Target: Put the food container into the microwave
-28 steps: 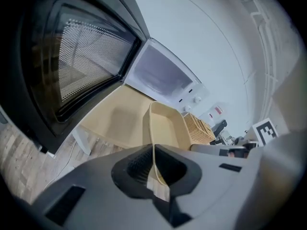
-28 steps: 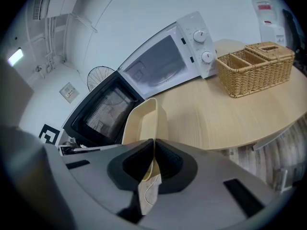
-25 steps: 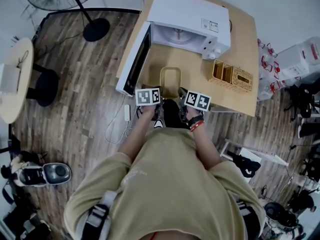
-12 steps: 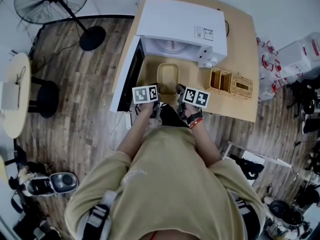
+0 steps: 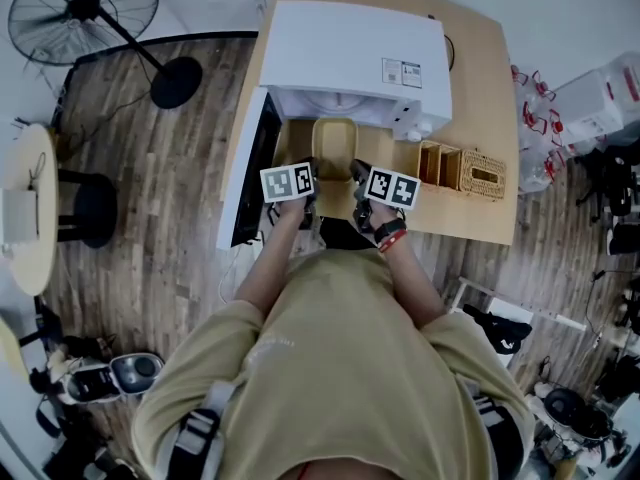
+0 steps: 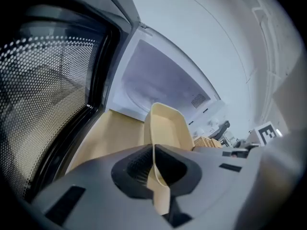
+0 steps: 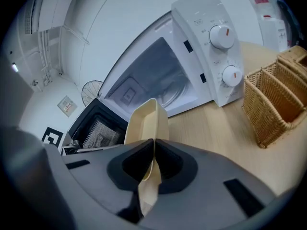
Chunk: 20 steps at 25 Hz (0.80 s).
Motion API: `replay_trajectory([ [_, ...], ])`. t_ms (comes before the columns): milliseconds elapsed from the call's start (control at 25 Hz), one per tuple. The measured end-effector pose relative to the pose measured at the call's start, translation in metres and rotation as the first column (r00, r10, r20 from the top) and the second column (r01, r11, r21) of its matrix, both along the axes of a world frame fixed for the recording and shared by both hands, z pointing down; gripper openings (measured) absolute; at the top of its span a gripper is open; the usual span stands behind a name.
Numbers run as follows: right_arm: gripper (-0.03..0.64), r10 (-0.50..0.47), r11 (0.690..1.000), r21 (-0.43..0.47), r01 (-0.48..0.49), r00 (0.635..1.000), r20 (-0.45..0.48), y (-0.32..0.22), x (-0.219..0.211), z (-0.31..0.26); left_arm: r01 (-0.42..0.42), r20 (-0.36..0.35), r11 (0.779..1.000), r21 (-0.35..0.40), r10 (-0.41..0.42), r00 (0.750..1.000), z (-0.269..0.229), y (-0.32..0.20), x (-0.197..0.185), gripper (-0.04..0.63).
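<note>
The cream food container [image 5: 334, 136] hangs just in front of the microwave's open cavity, held by both grippers. My left gripper [image 5: 308, 176] is shut on its left rim, and in the left gripper view the container [image 6: 165, 128] stands edge-on between the jaws of my left gripper [image 6: 156, 169]. My right gripper [image 5: 357, 180] is shut on the right rim, with the container [image 7: 146, 121] pinched in the right gripper [image 7: 152, 166] in its own view. The white microwave [image 5: 350, 53] stands on the wooden table [image 5: 475, 78], its door [image 5: 248, 173] swung open to the left.
A wicker basket [image 5: 462, 166] with compartments stands right of the microwave, seen close as the basket [image 7: 276, 102] in the right gripper view. A floor fan [image 5: 85, 13] and a round side table [image 5: 25, 213] are on the wooden floor to the left.
Both grippers have carried the container forward across the table, from near the front edge up to the mouth of the microwave. The door has stayed open.
</note>
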State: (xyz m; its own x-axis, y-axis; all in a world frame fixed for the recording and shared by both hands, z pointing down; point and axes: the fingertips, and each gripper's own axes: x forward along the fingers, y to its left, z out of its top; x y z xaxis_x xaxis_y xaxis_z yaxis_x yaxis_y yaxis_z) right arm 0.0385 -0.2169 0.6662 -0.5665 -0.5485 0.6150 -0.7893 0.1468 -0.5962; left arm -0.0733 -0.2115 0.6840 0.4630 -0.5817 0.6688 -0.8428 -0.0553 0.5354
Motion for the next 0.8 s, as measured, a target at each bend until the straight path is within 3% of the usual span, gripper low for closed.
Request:
replay_trajectory([
  [800, 0.037, 0.036, 0.999, 0.005, -0.036, 0.999, 0.009, -0.052, 0.003, -0.001, -0.001, 0.032, 0.999, 0.033, 0.0, 0.999, -0.012, -0.051, 0.002, 0.032],
])
